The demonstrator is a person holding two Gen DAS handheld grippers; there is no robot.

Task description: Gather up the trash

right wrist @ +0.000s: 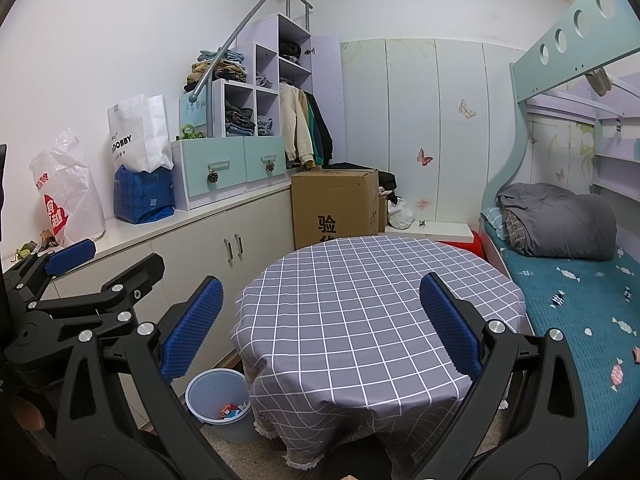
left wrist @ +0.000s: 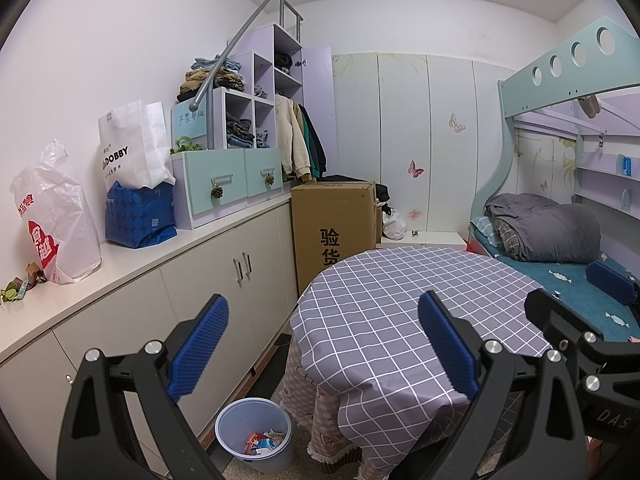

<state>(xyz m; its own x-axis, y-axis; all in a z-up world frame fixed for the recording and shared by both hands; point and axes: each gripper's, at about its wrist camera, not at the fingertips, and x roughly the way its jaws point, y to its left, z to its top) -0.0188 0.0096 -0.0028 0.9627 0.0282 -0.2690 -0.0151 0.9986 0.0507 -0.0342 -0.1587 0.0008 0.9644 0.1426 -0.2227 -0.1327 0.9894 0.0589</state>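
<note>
While both grippers hover level, left gripper and right gripper gape above the table.

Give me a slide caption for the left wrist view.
Open left gripper above checkered table, bin of trash below.

Both fisheye views look forward and slightly down from above the near edge of a round table covered in a grey checked cloth, facing the far wardrobe wall. The left wrist view sits further left, so the table lies at lower right of the frame and the blue bin shows fully at the bottom. The right wrist view centres the table, with the bin at lower left. Both share the left counter, cardboard box and bunk bed.
</note>
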